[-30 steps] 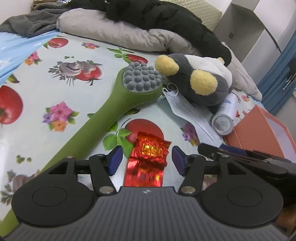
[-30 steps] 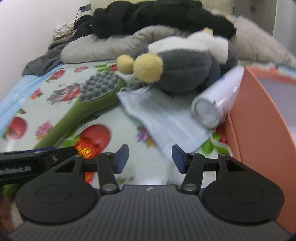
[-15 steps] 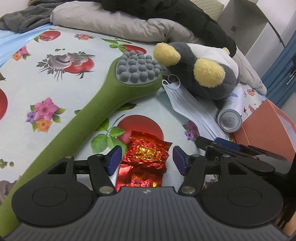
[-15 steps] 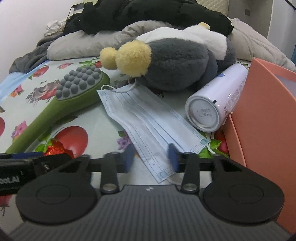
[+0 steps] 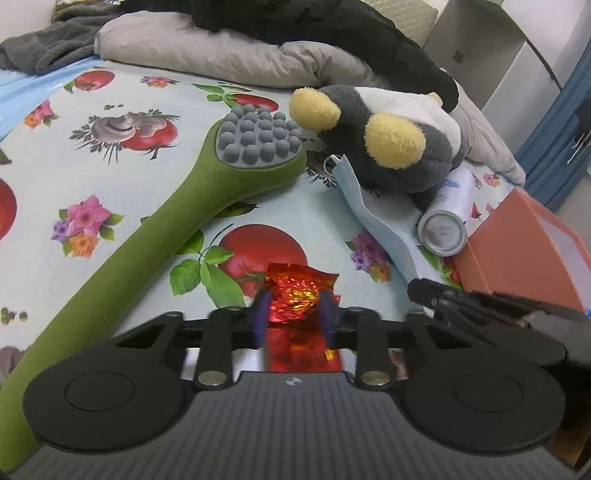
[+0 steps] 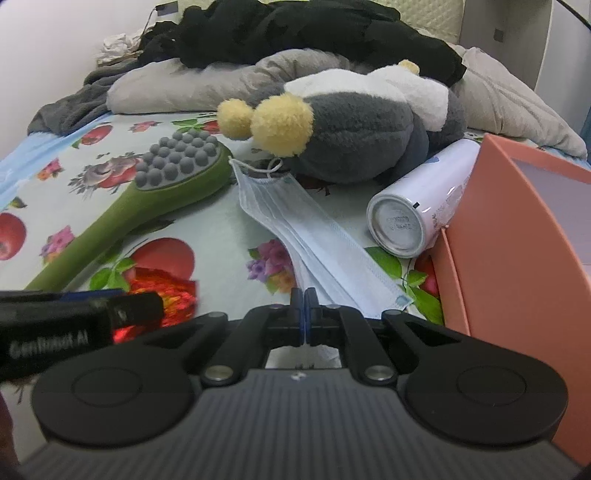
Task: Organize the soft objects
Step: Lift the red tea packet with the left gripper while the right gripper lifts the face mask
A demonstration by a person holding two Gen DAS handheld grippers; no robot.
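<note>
My left gripper [image 5: 295, 314] has its blue pads pressed in on the red foil packet [image 5: 299, 291], whose lower half disappears behind the gripper body; motion blur smears the pads, so the exact contact is hard to read. My right gripper [image 6: 305, 314] has its fingertips pinched together at the near edge of the blue face mask [image 6: 314, 243]; I cannot make out whether any fabric is caught between them. The mask's far end and ear loop tuck under the grey plush toy [image 6: 354, 136] at 12 o'clock. The white spray can [image 6: 421, 206] lies at 2 o'clock, touching the orange box [image 6: 517, 236], which is cut off by the frame at 3 o'clock. The green massage brush [image 5: 155, 229] runs from 8 toward 11 o'clock, its handle end hidden by my left gripper. Everything sits on a fruit-and-flower bedsheet [image 5: 110, 162]; a grey pillow [image 5: 207, 55] and black clothing [image 5: 332, 29] are heaped at 12, with a blue curtain [image 5: 554, 147] at 2.
</note>
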